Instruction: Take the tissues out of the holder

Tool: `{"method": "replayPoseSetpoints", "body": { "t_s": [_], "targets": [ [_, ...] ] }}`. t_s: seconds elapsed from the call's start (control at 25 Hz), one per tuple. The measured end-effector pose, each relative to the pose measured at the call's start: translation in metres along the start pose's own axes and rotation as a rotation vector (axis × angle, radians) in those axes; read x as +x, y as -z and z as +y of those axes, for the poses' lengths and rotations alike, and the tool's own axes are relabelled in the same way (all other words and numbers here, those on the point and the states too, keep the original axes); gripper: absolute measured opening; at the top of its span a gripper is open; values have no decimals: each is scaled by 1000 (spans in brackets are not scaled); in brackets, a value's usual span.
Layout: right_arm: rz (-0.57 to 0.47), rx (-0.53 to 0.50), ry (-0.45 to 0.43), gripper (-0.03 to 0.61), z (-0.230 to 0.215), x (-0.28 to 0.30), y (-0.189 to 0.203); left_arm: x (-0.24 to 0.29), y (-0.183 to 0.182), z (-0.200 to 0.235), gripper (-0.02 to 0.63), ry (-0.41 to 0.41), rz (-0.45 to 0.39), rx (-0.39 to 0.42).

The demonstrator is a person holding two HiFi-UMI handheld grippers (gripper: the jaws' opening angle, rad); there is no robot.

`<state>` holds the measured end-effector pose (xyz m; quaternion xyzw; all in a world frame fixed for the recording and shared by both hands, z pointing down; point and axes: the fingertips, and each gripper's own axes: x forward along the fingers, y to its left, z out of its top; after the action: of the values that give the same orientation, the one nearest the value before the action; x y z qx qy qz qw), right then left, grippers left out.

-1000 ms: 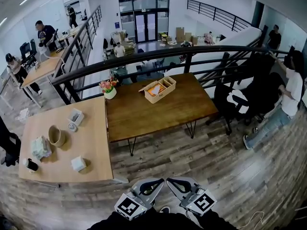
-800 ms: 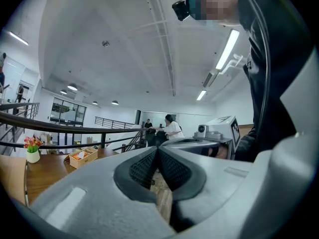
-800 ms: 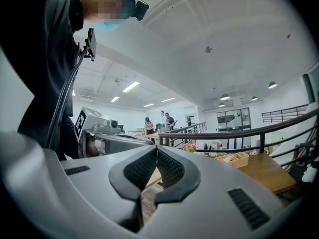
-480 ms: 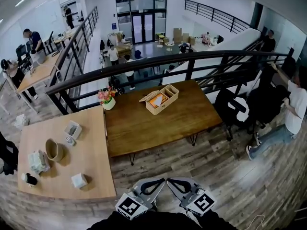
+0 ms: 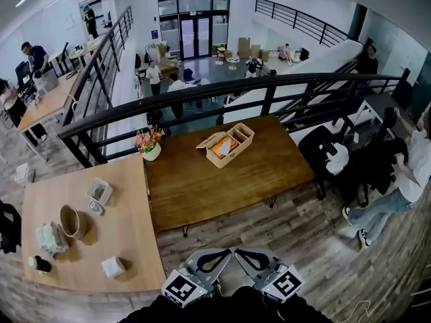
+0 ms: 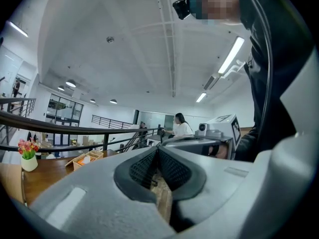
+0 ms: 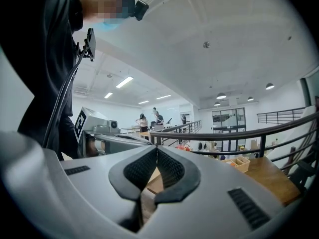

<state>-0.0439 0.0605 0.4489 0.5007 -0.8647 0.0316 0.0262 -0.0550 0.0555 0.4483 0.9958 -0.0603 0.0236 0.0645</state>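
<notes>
The near table is pale wood and the far table dark brown, over a grey plank floor. The railing is black. The left gripper and right gripper are grey with black-and-white square markers. The flowers are pink and red.

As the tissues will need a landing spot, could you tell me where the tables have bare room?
Free: right strip of the light table beside the dark table, whose near half, before the wooden box, is bare. Crowded: the light table's left side.
</notes>
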Motion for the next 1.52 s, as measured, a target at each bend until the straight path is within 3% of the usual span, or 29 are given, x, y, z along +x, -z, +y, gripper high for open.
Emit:
{"method": "replayPoseSetpoints", "body": {
  "t_s": [0.68,1.52],
  "targets": [
    [11,-13,-8,6,-56,39,-5,32,-13,62,9,-26,-9,20],
    [-14,-23,-176,6,-232,38,-23,193,-41,126,9,-188,11,41]
  ]
}}
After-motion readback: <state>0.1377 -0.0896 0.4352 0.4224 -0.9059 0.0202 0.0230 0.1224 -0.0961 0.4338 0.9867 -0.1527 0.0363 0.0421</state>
